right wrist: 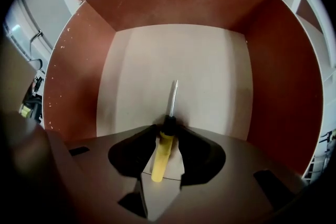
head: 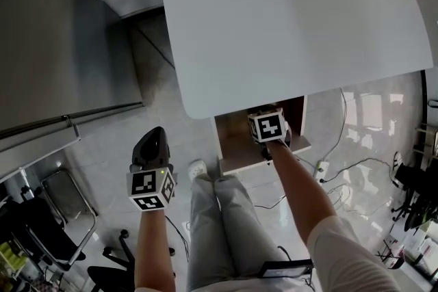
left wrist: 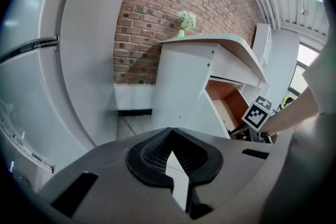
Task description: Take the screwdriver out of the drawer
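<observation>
Drawer, pulled open beneath the white desk: reddish-brown walls and a pale floor as I see it in the right gripper view. This is my reference point for the items below.

Screwdriver: one, lying flat on the drawer floor, near the front of the drawer. Yellow handle with a black collar; the metal shaft points toward the drawer's back wall. I cannot find it in the head view, where my right gripper covers it.

Right gripper: lowered into the drawer and pointing steeply down. Its jaws stand apart on either side of the yellow handle. A gap shows on both sides, so the pads are not pressing on it and nothing is held.

Left gripper: outside the drawer, off to its left, over the floor. Its jaws are closed at the tips, with nothing between them.

Legs: mine, in grey trousers, directly in front of the drawer.

Brick wall: behind the desk, well beyond the drawer in the left gripper view.

Plant: small, pale green, on the desk top above the drawer and toward the wall.

Cables: several, loose on the floor to the right of the drawer.
</observation>
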